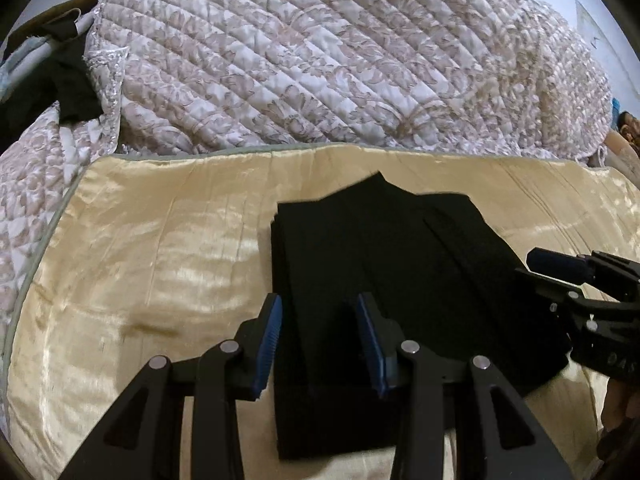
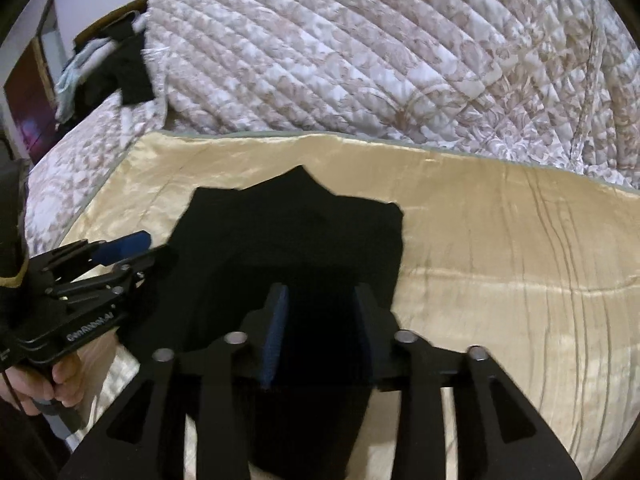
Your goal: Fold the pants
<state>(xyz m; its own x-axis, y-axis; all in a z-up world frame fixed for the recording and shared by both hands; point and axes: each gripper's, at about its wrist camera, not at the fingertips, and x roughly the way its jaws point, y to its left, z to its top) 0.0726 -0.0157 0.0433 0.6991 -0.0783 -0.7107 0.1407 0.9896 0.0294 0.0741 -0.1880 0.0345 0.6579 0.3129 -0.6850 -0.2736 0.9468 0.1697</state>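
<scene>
The black pants [image 1: 384,280] lie folded into a compact stack on the gold satin cover [image 1: 160,248] of the bed, roughly midway along its width and nearer my edge than the far edge, where the quilted floral blanket [image 1: 320,60] is heaped. From the left wrist view I see several layers, with a pointed corner sticking out at the far end of the stack, so the fold is not square. My left tongs [image 1: 319,344] hang over the near left part of the stack, jaws parted with nothing between them. My right tongs [image 2: 320,332] sit over the near right part, also parted and gripping nothing, though dark cloth against dark pads makes contact hard for me to judge. I reckon the folding is close to done, with perhaps one more fold or a tidy-up left. The risk I see is the slick satin: if I pinch only the top layer, the stack could slide or fan apart. Both tongs work close together, so they could knock into each other and drag the layers out of line.
</scene>
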